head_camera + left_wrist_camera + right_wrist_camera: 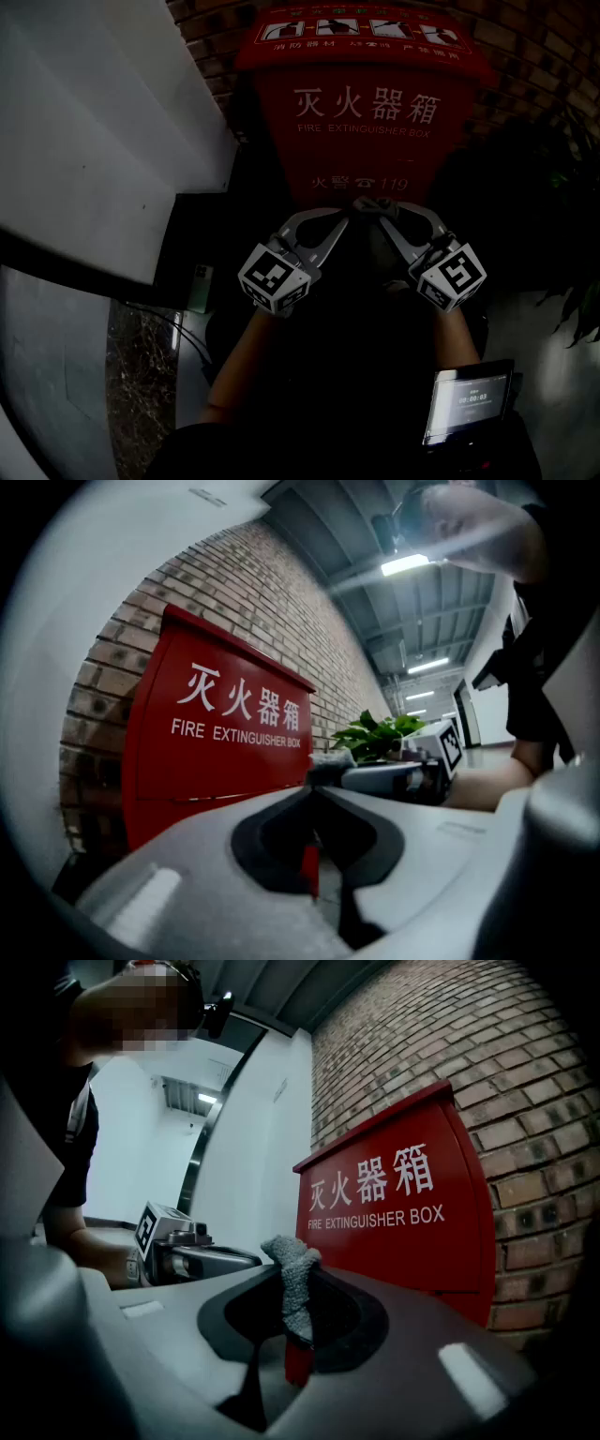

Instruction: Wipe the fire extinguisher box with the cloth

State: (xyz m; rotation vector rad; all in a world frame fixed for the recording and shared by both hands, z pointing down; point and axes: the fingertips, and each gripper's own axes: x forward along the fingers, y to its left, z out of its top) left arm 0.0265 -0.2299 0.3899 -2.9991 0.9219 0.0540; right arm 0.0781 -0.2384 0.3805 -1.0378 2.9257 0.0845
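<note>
Closest to the head camera sits a small dark-framed screen (467, 401) with lit digits, low at the right beside the person's right forearm; beyond it both arms reach toward the red metal fire extinguisher box with white lettering (366, 141), which stands against a brown brick wall (530, 56). The right tool (377, 208) is clamped on a grey knitted cloth (292, 1274), a tuft of it standing up above the closed jaws; the left tool (345, 219) has its jaws drawn together with nothing between them, its tip just beside the right tool's. Both tips sit before the box's lower front face, near the bottom line of print; whether the cloth touches the panel cannot be told, since the head view is dim and both gripper views show the box a little beyond the jaws. A green leafy plant (377, 733) stands to the box's right. By my reading the cloth is in hand and up at the box, but the wiping looks barely begun or not begun; front, lid and sides all seem left to do.
</note>
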